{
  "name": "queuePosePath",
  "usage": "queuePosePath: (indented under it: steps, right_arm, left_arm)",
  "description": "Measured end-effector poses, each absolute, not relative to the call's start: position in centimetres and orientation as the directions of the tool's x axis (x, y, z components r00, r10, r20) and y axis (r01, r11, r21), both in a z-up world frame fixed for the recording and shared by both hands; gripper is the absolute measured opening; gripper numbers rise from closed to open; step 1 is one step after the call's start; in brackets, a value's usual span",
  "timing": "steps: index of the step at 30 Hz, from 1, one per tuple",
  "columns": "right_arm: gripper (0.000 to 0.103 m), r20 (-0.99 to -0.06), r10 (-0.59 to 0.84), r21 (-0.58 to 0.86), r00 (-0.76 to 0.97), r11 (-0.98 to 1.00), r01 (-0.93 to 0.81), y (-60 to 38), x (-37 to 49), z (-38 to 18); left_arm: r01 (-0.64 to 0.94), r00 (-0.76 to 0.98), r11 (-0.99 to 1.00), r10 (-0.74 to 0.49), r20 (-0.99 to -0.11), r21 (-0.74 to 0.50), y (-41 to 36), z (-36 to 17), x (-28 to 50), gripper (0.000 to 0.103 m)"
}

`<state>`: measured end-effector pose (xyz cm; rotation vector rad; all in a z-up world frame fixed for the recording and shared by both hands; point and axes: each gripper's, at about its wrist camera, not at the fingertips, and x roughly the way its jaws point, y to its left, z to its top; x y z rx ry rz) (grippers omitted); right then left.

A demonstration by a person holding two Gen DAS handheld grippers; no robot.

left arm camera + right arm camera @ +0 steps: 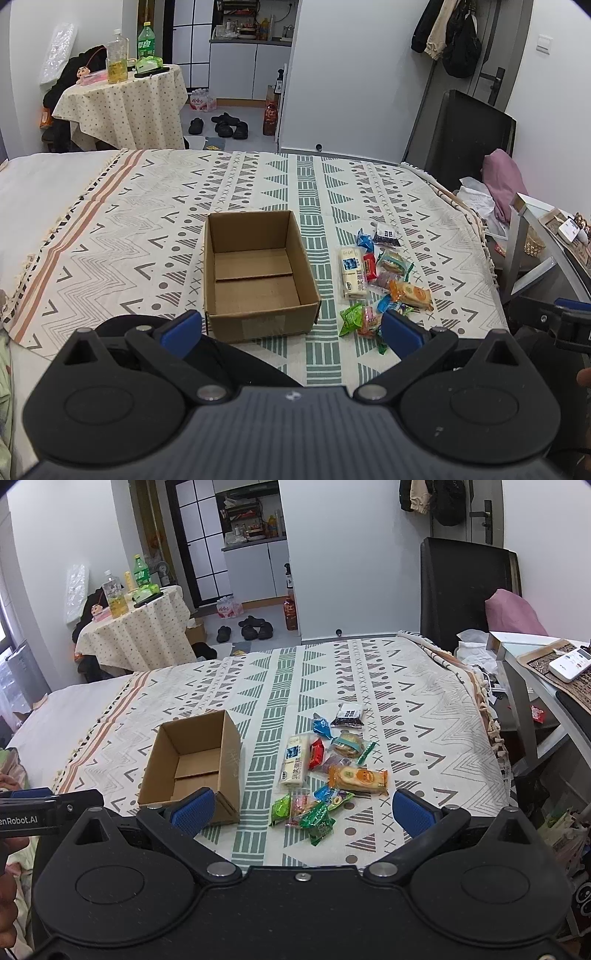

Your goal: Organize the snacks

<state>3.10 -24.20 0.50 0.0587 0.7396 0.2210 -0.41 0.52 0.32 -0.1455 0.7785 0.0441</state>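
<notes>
An open, empty cardboard box stands on the patterned cloth; it also shows in the right wrist view. To its right lies a pile of wrapped snacks, including a cream packet, an orange packet, green packets and a dark packet. My left gripper is open and empty, just in front of the box. My right gripper is open and empty, above the near edge of the snack pile.
The cloth covers a bed. A side table with a remote stands at the right. A round table with bottles, shoes on the floor and a dark chair are beyond.
</notes>
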Motion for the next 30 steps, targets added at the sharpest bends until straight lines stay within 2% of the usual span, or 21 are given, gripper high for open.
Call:
queuePosePath:
  steps: [30]
  right_arm:
    - [0.103, -0.662, 0.233, 0.164, 0.712, 0.972, -0.165, -25.8, 3.8, -0.7]
  left_arm:
    - [-0.050, 0.689, 0.991, -0.053, -0.722, -0.121, -2.0, -1.0, 1.3, 0.103]
